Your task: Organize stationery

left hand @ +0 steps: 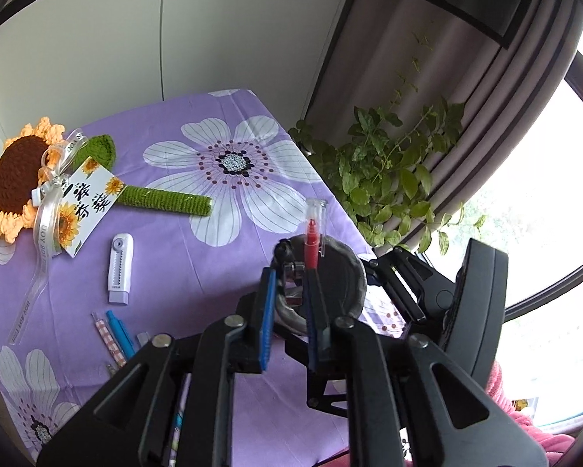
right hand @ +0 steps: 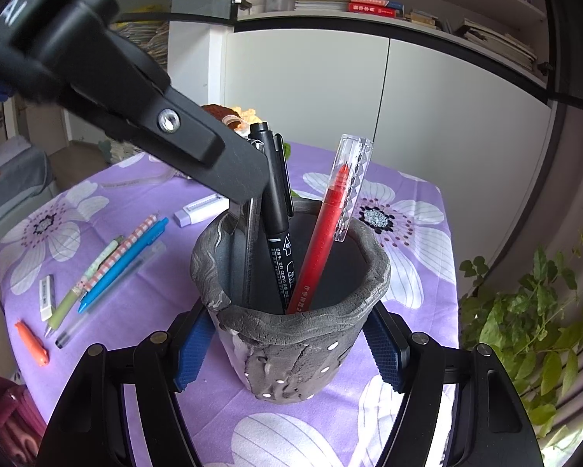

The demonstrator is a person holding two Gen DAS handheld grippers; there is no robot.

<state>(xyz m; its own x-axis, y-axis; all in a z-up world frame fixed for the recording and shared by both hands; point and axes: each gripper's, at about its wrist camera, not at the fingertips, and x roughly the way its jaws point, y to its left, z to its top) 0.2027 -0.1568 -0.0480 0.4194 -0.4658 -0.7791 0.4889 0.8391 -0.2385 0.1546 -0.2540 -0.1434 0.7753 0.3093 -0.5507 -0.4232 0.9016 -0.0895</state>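
Here we see the grey pen cup (right hand: 291, 311) standing upright on the purple flowered tablecloth (right hand: 419, 272), held at its two sides by the right gripper (right hand: 289, 344), whose blue pads (right hand: 192, 344) press against the cup's wall.

Inside the cup lean a black marker (right hand: 277, 218) and a red pen (right hand: 322, 241) with a clear cap, the red one tilted toward 1 o'clock.

The left gripper (left hand: 289, 311) reaches in from 10 o'clock in the right wrist view, its tip over the cup's mouth just beside the black marker. In its own view its fingers (left hand: 268, 311) stand narrow above the cup; something dark and metallic sits between them, but we cannot tell whether they grip it.

At 9 o'clock of the cup, several pens (right hand: 124, 260) lie together on the cloth: a blue one, a pink checked one, a green one and a clear one.

Near them lie a white eraser (right hand: 47, 297) and an orange item (right hand: 32, 342).

A white and lilac correction tape (left hand: 119, 268) lies farther back, and a crocheted sunflower (left hand: 23, 171) rests at the far left edge.

A leafy plant (left hand: 388, 171) stands beyond the table's right side.
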